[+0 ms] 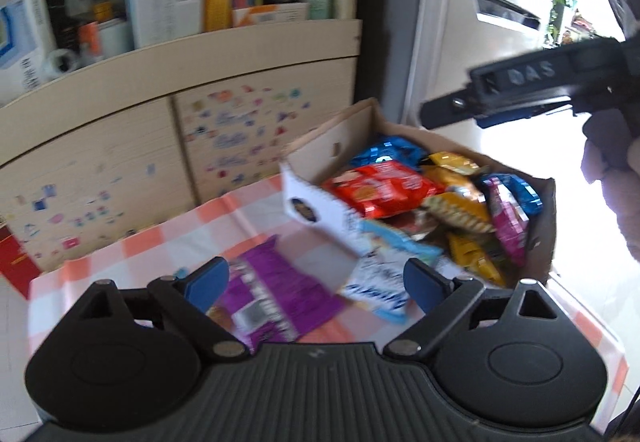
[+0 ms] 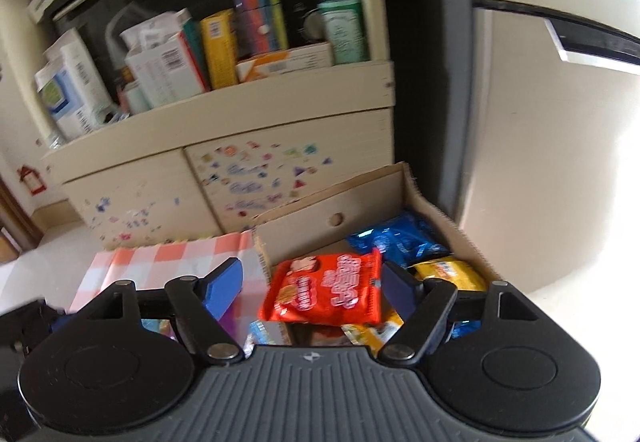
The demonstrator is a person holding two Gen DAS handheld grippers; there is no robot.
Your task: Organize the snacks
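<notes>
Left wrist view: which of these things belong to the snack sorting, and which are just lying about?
Job:
- cardboard box of snacks
- red packet in the box
- purple packet on the tablecloth
- white-blue packet, leaning on the box
- left gripper and right gripper, both open

Lying about:
- shelf clutter
- stickered cabinet
- fridge

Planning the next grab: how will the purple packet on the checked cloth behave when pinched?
The purple packet lies flat and thin, so it will probably flop and bend when lifted. Its glossy wrapper looks slippery, and it seems light for its size, likely sliding on the cloth if pushed.
</notes>
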